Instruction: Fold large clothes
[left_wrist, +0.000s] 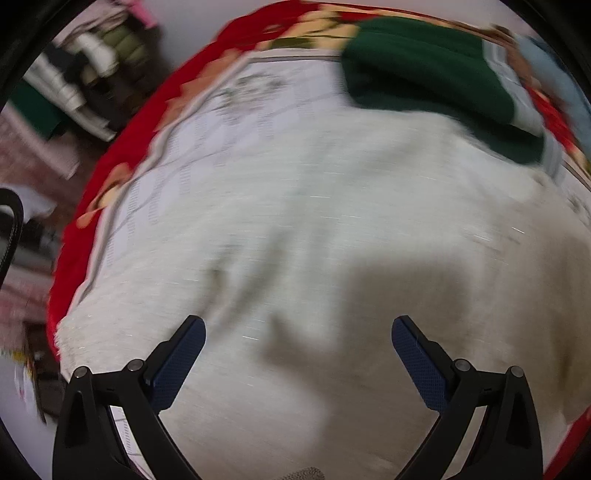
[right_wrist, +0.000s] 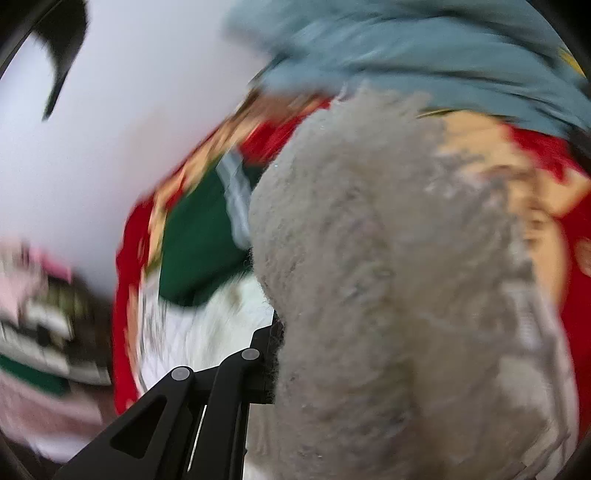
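Note:
A large cream-white knit garment (left_wrist: 332, 240) lies spread on the bed. My left gripper (left_wrist: 298, 332) is open just above it, holding nothing. In the right wrist view the same garment (right_wrist: 388, 277) is bunched, fuzzy and lifted right in front of the lens. It covers the right gripper's fingertips; only the left finger's black base (right_wrist: 258, 354) shows, with cloth running into the jaw. The right gripper looks shut on the garment. Both views are motion-blurred.
A folded dark green garment (left_wrist: 424, 74) lies at the bed's far side, also in the right wrist view (right_wrist: 195, 240). The red floral bedspread (left_wrist: 122, 155) edges the bed. A light blue cloth (right_wrist: 406, 48) lies beyond. Piled clothes (left_wrist: 74, 74) sit on the left.

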